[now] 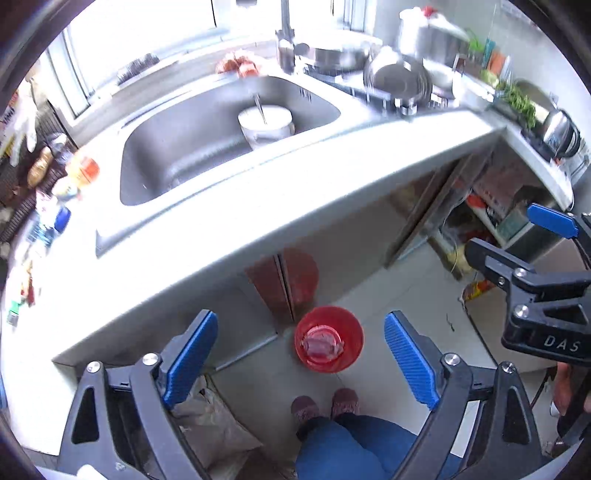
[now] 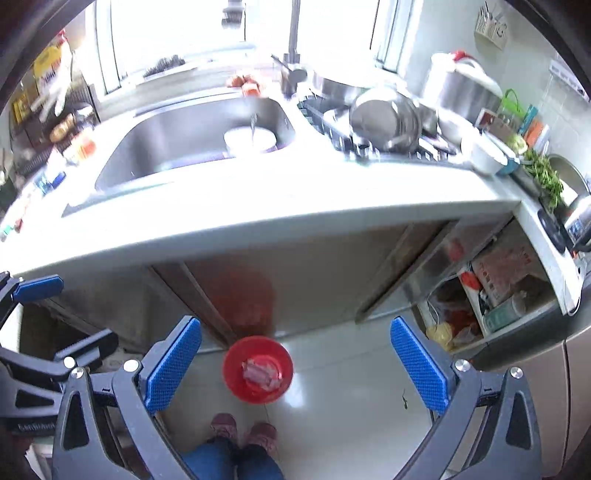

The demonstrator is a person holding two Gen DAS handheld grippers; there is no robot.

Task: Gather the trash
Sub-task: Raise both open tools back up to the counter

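Bright daylight poured through window (image 2: 177,33) behind steel sink (image 1: 177,162); pale counter (image 2: 295,229) ran across kitchen, metal cabinet doors (image 2: 325,280) below, glossy light tiled floor (image 2: 351,369) underneath.

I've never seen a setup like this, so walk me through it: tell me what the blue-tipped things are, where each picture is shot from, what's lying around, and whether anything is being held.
There is no robot. A person, whose shoes show below, holds a two-finger claw in each hand, each with a wide-angle camera looking along its blue fingers. One picture comes from the left claw, the other from the right claw. Both stand open and hold nothing. They look down at a kitchen counter with a steel sink containing a white pot, and pans on a drying rack. On the floor stands a red bin with something pale and pinkish inside, probably trash, too blurred to name.
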